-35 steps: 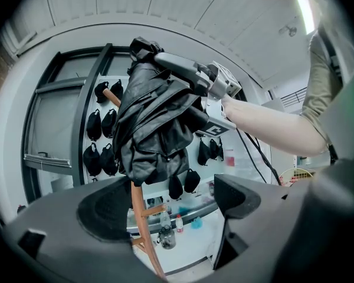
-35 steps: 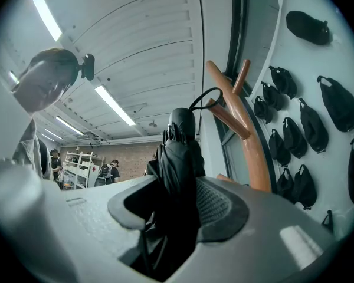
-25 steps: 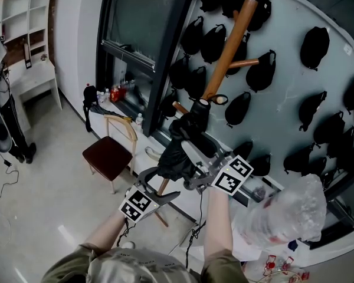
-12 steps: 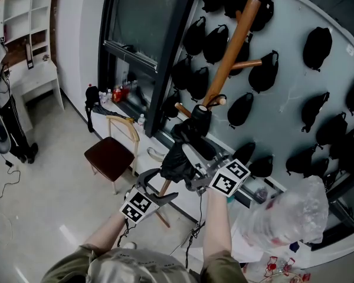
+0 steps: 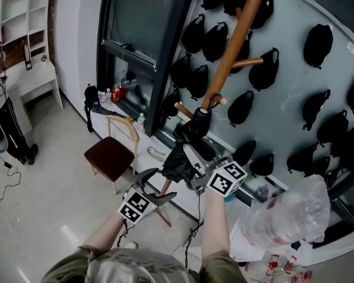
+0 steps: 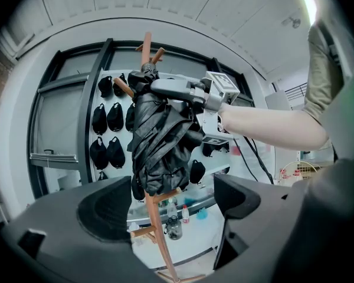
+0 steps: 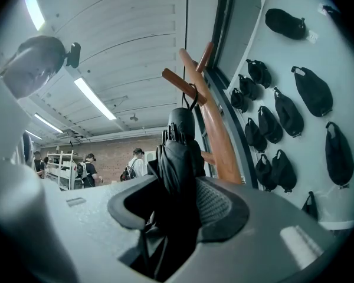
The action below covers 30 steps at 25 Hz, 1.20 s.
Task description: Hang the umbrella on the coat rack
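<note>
Head view: right gripper (image 5: pixel 190 171) fingers pinching folded umbrella (image 5: pixel 184 152) against coat rack (image 5: pixel 231 43); umbrella sits slightly lower than second ago
Left gripper view: left gripper (image 6: pixel 172 198) fingers spread, empty, short of coat rack
Right gripper view: umbrella strap (image 7: pixel 192 102) looped over coat rack peg (image 7: pixel 176 80)

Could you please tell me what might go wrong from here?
1. The thin loop of the black folded umbrella seems only just over a short wooden peg of the wooden coat rack; if the right gripper, shut on the umbrella, lets go early, it may slip off.
2. Its loose canopy folds could snag the lower peg.
</note>
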Tool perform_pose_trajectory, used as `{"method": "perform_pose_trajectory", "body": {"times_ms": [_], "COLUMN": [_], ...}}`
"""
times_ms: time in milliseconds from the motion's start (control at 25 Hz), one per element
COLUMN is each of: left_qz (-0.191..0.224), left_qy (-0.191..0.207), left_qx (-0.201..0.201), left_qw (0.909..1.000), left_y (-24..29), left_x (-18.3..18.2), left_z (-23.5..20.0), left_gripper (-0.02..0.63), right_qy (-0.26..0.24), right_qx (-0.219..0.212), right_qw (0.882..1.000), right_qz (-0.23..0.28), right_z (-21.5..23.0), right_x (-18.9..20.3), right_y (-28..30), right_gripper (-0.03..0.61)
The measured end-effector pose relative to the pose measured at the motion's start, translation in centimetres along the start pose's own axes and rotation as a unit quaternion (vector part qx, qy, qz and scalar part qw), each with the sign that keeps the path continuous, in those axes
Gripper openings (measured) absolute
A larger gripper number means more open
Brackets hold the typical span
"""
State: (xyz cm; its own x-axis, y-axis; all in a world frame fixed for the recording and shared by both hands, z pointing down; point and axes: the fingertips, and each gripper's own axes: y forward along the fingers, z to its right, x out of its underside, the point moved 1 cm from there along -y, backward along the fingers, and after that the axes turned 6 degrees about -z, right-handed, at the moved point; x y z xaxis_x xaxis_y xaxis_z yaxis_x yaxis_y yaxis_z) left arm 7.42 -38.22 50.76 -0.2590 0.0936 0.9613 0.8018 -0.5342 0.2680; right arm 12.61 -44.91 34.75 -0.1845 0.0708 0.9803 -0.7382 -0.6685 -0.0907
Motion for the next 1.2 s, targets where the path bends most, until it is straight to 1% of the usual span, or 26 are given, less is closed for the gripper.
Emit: {"method": "perform_pose_trajectory", "body": {"times_ms": [200, 400, 760, 920, 1200], "left_qz": [0.002, 0.001, -0.001, 0.006, 0.008], "left_qy": [-0.005, -0.006, -0.010, -0.023, -0.026], "left_qx": [0.000, 0.004, 0.008, 0.012, 0.014], "left_qw": [1.0000, 1.0000, 0.9999, 0.9996, 0.9995], "left_y": [-0.1, -0.1, 0.0, -0.1, -0.1], "left_x": [0.0, 0.2, 0.5, 0.6, 0.5], "left_z": [-0.3, -0.6, -1.0, -1.0, -0.8], "left_gripper": [0.445, 0.445, 0.445, 0.445, 0.445], "right_qy": [-0.008, -0.013, -0.043, -0.059, -0.068], "right_qx": [0.025, 0.038, 0.079, 0.089, 0.098], "right_qw": [1.000, 0.999, 0.996, 0.994, 0.992], "right_qz": [0.011, 0.028, 0.018, 0.028, 0.035], "right_z": [0.9, 1.6, 2.6, 2.8, 3.0], "right_x": [1.3, 1.4, 2.7, 3.3, 4.1], "right_y": [0.0, 0.0, 0.2, 0.1, 0.0], "right_gripper": [0.190, 0.190, 0.196, 0.198, 0.204]}}
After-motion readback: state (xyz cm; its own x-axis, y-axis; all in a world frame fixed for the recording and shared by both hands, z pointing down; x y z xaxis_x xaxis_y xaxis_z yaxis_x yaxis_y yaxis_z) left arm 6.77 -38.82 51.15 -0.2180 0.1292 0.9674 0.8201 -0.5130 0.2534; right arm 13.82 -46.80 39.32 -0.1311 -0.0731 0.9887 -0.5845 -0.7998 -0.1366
